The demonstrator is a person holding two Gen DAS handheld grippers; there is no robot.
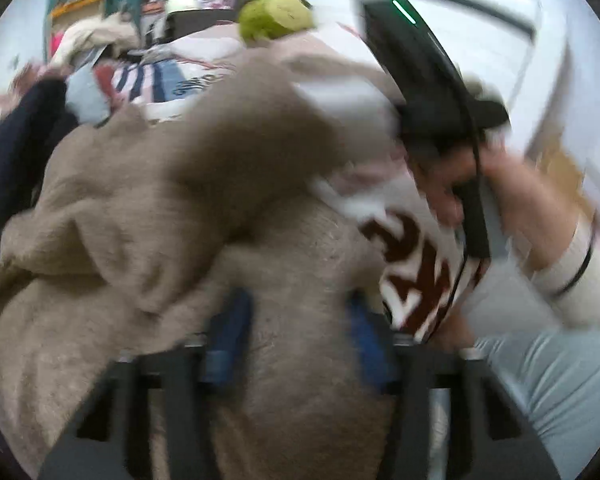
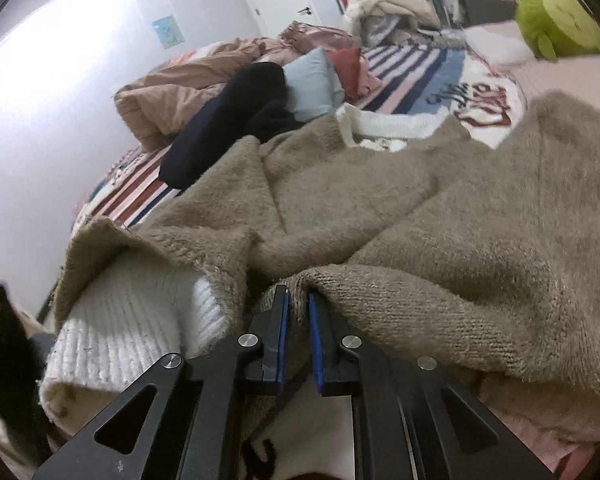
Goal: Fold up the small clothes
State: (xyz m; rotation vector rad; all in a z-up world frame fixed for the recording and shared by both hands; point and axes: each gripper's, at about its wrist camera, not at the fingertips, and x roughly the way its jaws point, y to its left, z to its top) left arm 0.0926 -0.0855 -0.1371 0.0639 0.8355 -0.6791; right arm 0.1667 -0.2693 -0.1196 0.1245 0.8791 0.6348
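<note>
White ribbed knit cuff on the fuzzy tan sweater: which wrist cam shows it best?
Right wrist. The white ribbed knit cuff is sharp and close at lower left, ribs visible, beside the right gripper, which is shut on the fuzzy tan sweater. Left wrist is motion-blurred; only white strips show there, not clearly a cuff.

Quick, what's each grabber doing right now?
Left gripper: jaws around the tan fuzzy sweater; grip too blurred to tell.
Right gripper: shut on the sweater's edge.

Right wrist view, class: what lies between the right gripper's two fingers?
A pinched fold of the tan fuzzy sweater sits between the right gripper's fingers; the right wrist view shows it clearly.
</note>
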